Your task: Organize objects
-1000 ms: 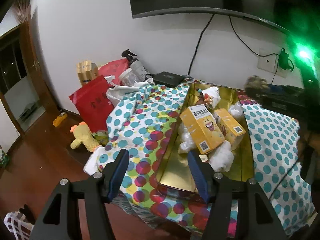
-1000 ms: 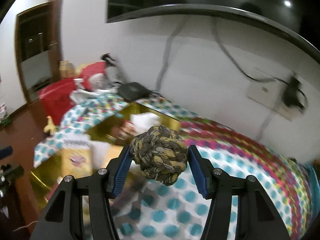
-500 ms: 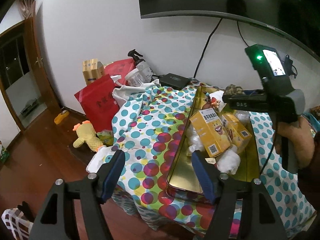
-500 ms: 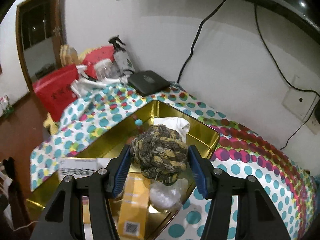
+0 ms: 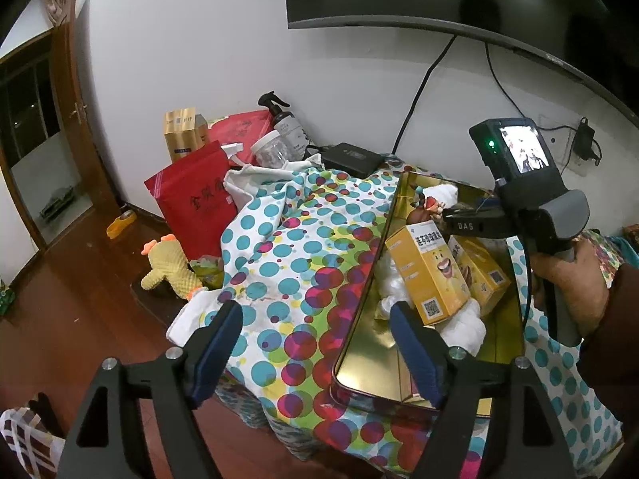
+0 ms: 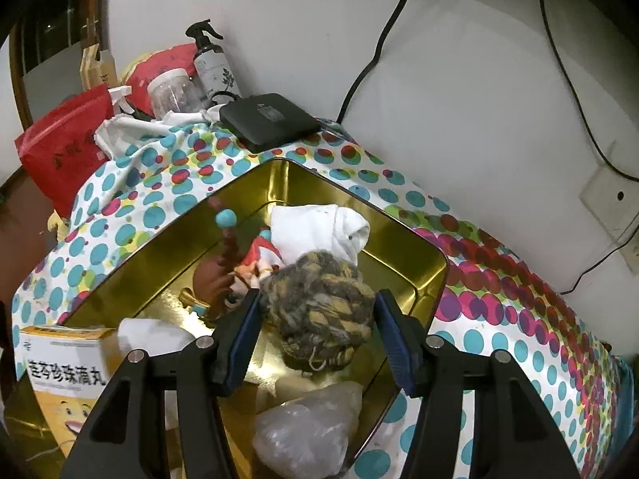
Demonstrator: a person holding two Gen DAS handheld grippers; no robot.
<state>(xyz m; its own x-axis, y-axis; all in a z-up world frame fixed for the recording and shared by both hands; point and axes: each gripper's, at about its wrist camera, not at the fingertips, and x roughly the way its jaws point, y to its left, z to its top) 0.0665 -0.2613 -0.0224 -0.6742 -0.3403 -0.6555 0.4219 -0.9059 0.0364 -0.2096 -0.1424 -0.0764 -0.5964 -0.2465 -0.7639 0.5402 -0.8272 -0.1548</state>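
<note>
A yellow-and-grey rope knot ball [image 6: 319,295] sits between the blue pads of my right gripper [image 6: 318,309], which is shut on it. The ball hangs over the far end of a gold tin [image 6: 435,263], just above a white cloth [image 6: 319,227] and a small figurine [image 6: 227,263]. In the left wrist view the tin [image 5: 359,343] also holds two yellow boxes [image 5: 427,275] and white plastic bundles [image 5: 463,323]. My left gripper [image 5: 313,319] hovers at the tin's near left corner, its jaws opening wide with nothing held between them. A hand holds the right gripper's handle [image 5: 559,239].
The polka-dot tablecloth [image 5: 287,247] covers the table. At the back stand a black box [image 6: 267,119], a spray bottle [image 6: 209,60] and a clear jar [image 6: 171,92]. A red bag [image 5: 195,203] and a yellow plush toy [image 5: 167,267] lie left of the table on the floor.
My right gripper carried the rope ball left and down from over the cloth to over the tin's far end. My left jaws spread wider. The right gripper came into the left wrist view.
</note>
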